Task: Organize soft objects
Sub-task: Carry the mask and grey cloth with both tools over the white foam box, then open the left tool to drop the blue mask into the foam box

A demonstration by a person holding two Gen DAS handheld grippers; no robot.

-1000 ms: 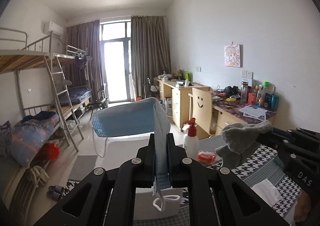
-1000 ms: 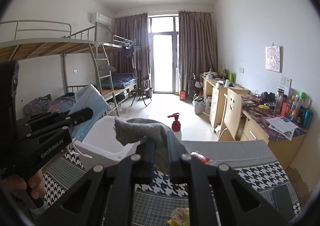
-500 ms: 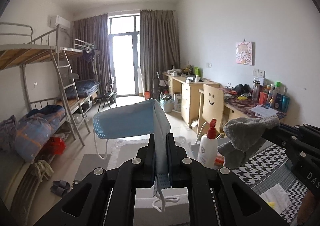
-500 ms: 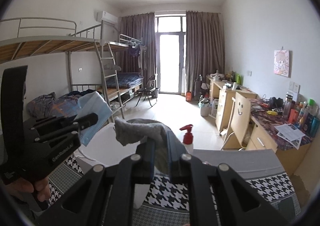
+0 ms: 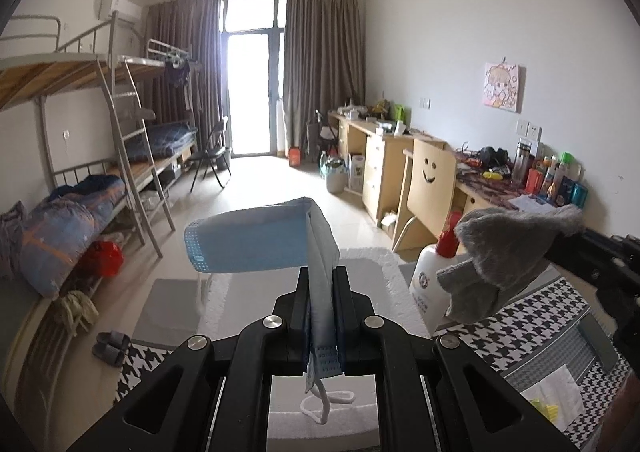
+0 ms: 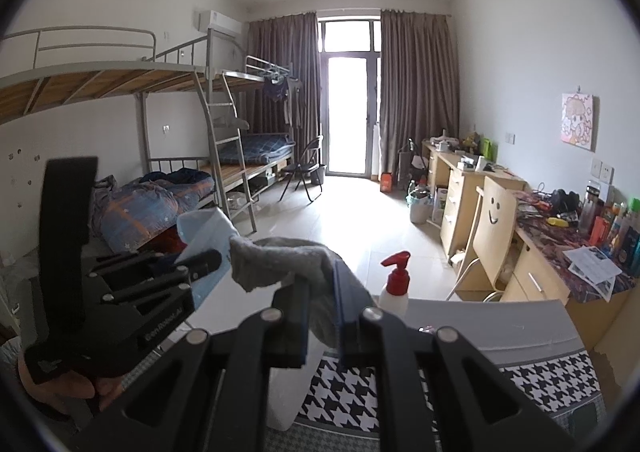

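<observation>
My left gripper [image 5: 321, 294] is shut on a folded blue face mask [image 5: 256, 240], whose white ear loop dangles below the fingers. It hangs over a white foam box [image 5: 384, 258] at the table's far edge. To its right, my right gripper [image 6: 322, 292] is shut on a grey fuzzy cloth [image 6: 280, 256]. In the left wrist view the cloth [image 5: 504, 252] droops from the right gripper [image 5: 564, 248]. In the right wrist view the left gripper [image 6: 202, 262] and mask [image 6: 204, 226] sit close beside the cloth, above the box [image 6: 288, 384].
A white pump bottle with a red top [image 5: 434, 284] stands just right of the box. The table's houndstooth cloth [image 5: 536, 326] carries a white tissue [image 5: 554, 384] and a small yellow item. Beyond the table are open floor, bunk beds on the left and desks on the right.
Both grippers have moved forward across the table with their loads. The white box and pump bottle now sit closer and lower in both views. The mask and cloth are closer together.
</observation>
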